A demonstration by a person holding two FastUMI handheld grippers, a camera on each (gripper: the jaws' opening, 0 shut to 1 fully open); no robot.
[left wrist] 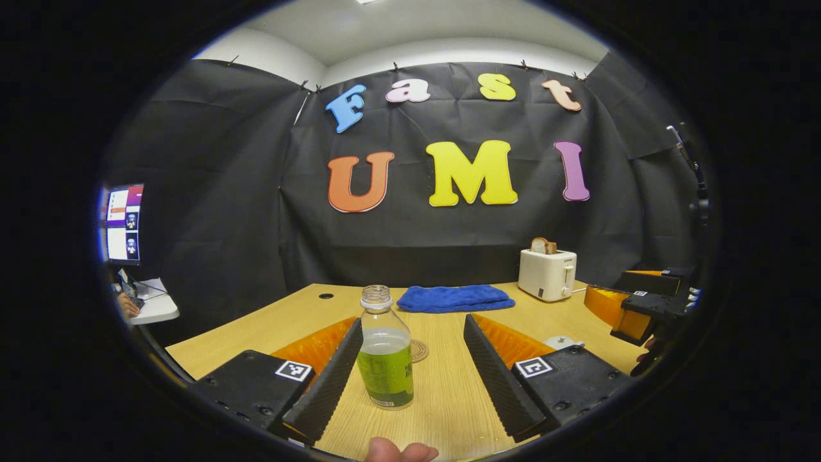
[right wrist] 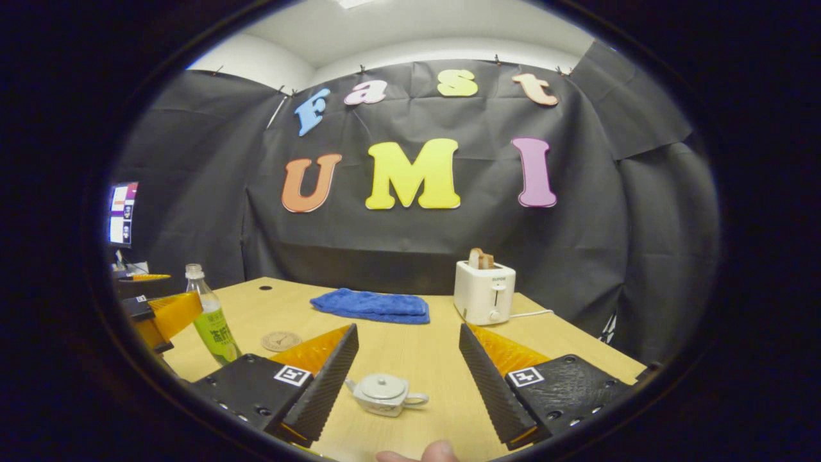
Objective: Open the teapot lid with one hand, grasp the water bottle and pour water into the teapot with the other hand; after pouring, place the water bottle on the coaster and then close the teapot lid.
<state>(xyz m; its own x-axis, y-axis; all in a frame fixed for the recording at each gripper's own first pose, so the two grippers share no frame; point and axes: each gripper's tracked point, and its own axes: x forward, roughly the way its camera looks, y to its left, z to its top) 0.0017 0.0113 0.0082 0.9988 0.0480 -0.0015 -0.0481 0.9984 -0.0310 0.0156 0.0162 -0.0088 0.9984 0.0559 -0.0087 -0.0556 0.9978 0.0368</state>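
Observation:
A clear water bottle (left wrist: 385, 350) with a green label stands upright on the wooden table (left wrist: 442, 410). It is between the fingers of my left gripper (left wrist: 412, 322), which is open, and it stands nearer the left-hand finger. Just behind it lies a round coaster (left wrist: 420, 351). In the right gripper view a small silver teapot (right wrist: 383, 393) sits lid on, low between the fingers of my open right gripper (right wrist: 408, 328). Farther left there are the bottle (right wrist: 211, 317), the coaster (right wrist: 280, 341) and the left gripper (right wrist: 157, 317). The right gripper (left wrist: 632, 308) appears at the right of the left gripper view.
A folded blue towel (left wrist: 455, 298) lies at the back of the table, with a white toaster (left wrist: 546, 273) holding a slice of bread to its right. A monitor (left wrist: 124, 223) and a side desk stand off to the left. Black cloth walls close in the booth.

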